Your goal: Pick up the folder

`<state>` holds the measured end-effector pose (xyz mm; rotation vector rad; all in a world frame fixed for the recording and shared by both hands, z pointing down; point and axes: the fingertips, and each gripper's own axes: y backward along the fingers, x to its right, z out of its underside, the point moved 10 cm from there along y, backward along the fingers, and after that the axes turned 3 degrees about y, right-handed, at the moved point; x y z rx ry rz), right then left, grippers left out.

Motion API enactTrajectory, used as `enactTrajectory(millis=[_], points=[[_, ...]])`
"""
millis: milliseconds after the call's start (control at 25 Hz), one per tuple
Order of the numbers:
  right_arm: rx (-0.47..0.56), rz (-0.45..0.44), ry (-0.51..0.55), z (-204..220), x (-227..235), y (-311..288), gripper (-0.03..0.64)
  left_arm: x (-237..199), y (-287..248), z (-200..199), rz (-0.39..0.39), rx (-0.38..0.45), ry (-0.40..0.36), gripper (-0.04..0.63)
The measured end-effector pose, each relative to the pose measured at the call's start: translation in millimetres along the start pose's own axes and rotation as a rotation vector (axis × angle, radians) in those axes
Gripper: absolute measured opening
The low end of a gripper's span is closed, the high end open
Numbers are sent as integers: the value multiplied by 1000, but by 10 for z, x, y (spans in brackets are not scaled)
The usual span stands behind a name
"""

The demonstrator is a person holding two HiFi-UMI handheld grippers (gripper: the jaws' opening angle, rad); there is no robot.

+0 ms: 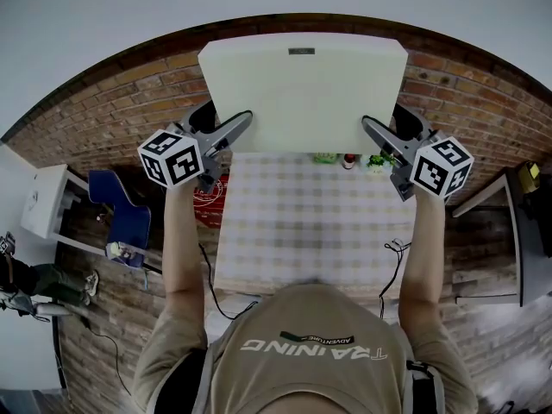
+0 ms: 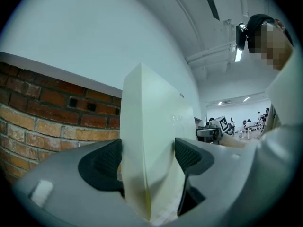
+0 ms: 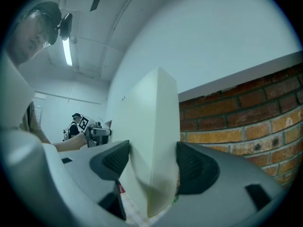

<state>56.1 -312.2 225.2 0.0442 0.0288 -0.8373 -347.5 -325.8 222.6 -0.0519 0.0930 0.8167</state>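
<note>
A thick cream-white folder (image 1: 304,89) is held up in the air, flat side toward the head camera, above a checked table (image 1: 302,222). My left gripper (image 1: 231,132) is shut on the folder's lower left edge, and my right gripper (image 1: 379,136) is shut on its lower right edge. In the left gripper view the folder (image 2: 151,141) stands upright between both black pads (image 2: 102,167). In the right gripper view the folder (image 3: 151,141) is likewise pinched between the pads (image 3: 194,167). Its far side is hidden.
A brick floor surrounds the table. A blue chair (image 1: 125,210) and a white table (image 1: 43,201) stand at the left. Small items, among them a green plant (image 1: 377,160) and a red-topped one (image 1: 348,159), sit at the table's far edge. Cables (image 1: 392,261) hang off its right side.
</note>
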Motion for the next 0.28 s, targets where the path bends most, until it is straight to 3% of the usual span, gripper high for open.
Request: enactTrajectory(millis=[280], points=[[-6,-4,5,18,38,-16,287,-1,-24,21,-7,5,-1,350]])
